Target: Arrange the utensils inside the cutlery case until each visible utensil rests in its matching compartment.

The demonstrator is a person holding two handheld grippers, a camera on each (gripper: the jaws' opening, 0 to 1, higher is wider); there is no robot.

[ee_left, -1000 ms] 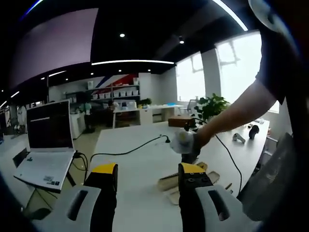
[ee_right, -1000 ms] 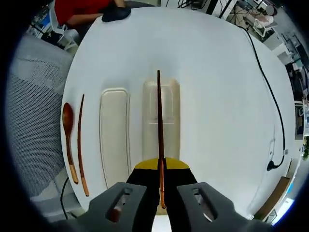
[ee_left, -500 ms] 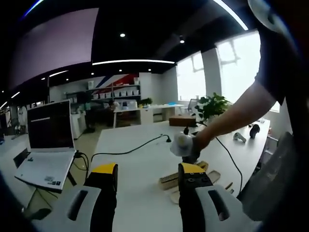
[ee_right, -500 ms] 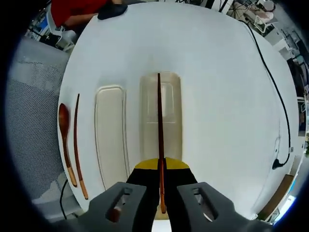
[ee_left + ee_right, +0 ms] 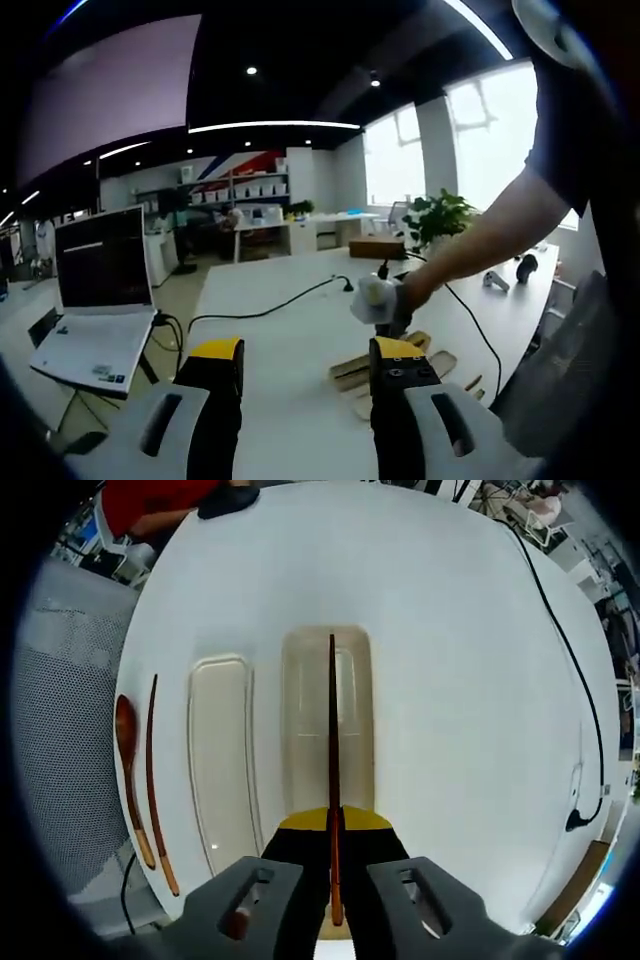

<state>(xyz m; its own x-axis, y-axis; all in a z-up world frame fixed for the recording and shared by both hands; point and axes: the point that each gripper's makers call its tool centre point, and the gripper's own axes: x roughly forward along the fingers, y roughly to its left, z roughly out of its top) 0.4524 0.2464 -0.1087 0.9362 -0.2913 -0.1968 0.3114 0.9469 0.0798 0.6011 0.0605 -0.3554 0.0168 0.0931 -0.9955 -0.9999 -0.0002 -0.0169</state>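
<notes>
Now, step: right gripper pinches a chopstick above the open cutlery case, mid-table.
Next: lower it, seemingly into the long tray.
Left gripper: spread, empty.
Waiting: spoon, second chopstick at the table edge.
Change: case sits slightly nearer.

The left gripper hangs above the white worktop with its yellow-tipped black jaws set apart and nothing between them. Beyond its right jaw lies the pale wooden cutlery case, over which a person's gloved hand reaches in from the right. A black cable trails across the worktop, and an open white laptop sits far left.
</notes>
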